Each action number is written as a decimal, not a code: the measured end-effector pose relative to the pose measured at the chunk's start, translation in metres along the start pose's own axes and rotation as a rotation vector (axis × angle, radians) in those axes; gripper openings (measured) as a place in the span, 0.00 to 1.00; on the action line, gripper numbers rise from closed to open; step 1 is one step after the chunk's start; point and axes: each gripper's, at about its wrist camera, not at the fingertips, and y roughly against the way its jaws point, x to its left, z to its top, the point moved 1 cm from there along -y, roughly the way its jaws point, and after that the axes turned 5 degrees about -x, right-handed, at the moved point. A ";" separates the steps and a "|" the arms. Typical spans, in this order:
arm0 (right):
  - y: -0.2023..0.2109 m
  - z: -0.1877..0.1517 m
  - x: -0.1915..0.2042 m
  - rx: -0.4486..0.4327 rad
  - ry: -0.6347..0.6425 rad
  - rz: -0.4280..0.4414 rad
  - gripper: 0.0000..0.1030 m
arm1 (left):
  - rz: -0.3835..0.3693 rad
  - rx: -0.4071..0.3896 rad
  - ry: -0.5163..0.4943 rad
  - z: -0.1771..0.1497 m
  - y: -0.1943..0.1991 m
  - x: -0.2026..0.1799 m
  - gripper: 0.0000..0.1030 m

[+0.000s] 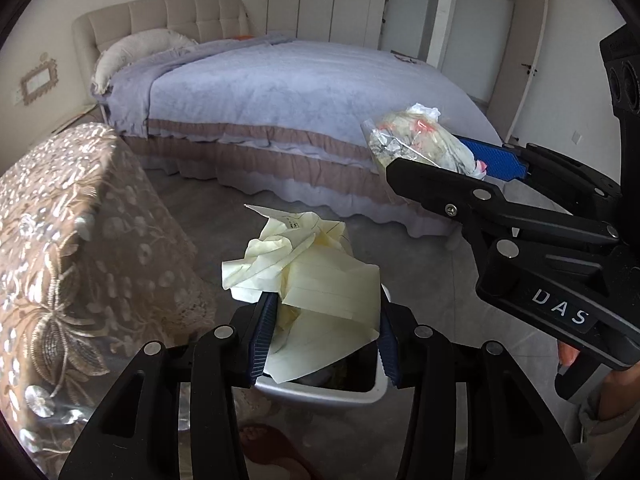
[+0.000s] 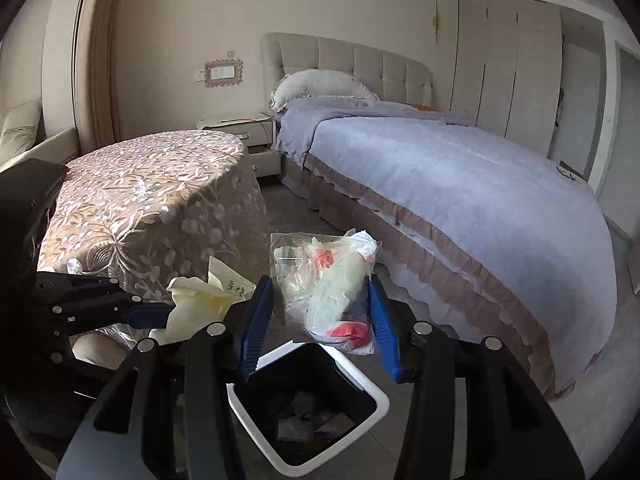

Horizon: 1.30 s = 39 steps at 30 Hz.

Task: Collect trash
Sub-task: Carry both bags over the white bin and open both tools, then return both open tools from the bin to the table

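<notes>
Bedroom floor bin (image 2: pixel 382 398); crumpled paper (image 1: pixel 316 280), perhaps wrapper-filled bag (image 2: pixel 336 292) clamped above.

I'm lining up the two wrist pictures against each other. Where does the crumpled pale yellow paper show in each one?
Left wrist view: crumpled pale yellow paper at lower centre, clamped in the left gripper, above the white-rimmed bin.
Right wrist view: the paper at lower left, on the left gripper reaching in from the left edge.
Shared landmark: the bed with the lavender cover.
</notes>
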 end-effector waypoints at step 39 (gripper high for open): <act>-0.114 -0.100 0.007 0.279 0.037 0.118 0.96 | 0.197 -0.050 0.110 -0.016 0.000 0.046 0.96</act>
